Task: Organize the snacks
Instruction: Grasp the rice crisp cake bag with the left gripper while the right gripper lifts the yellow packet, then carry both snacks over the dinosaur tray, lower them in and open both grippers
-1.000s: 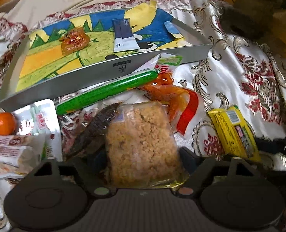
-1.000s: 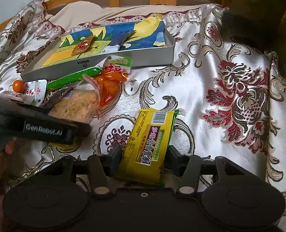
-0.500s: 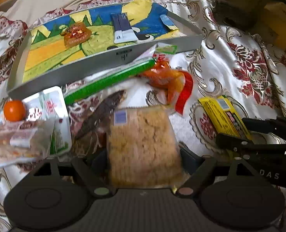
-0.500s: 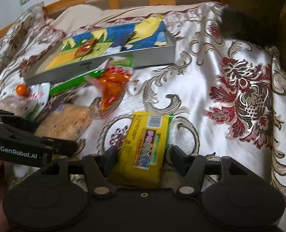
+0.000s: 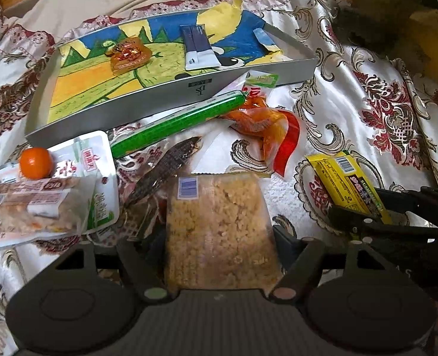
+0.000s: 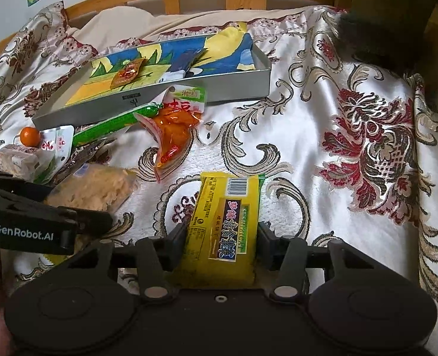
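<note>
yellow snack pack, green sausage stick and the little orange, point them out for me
yellow snack pack (image 6: 227,225), right wrist view, middle of its printed face
green sausage stick (image 5: 177,124), left wrist view, mid-length
small orange (image 5: 36,162), left wrist view, centre of fruit

One tray (image 5: 165,92), two packets inside; one orange (image 5: 36,162); one green stick (image 5: 174,123); two grippers.

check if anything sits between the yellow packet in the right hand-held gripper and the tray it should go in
Yes. The yellow packet sits between the right hand-held gripper's jaws. Toward the tray, the orange-red pouch and green sausage stick lie against its near wall; lifting over them looks workable.
</note>
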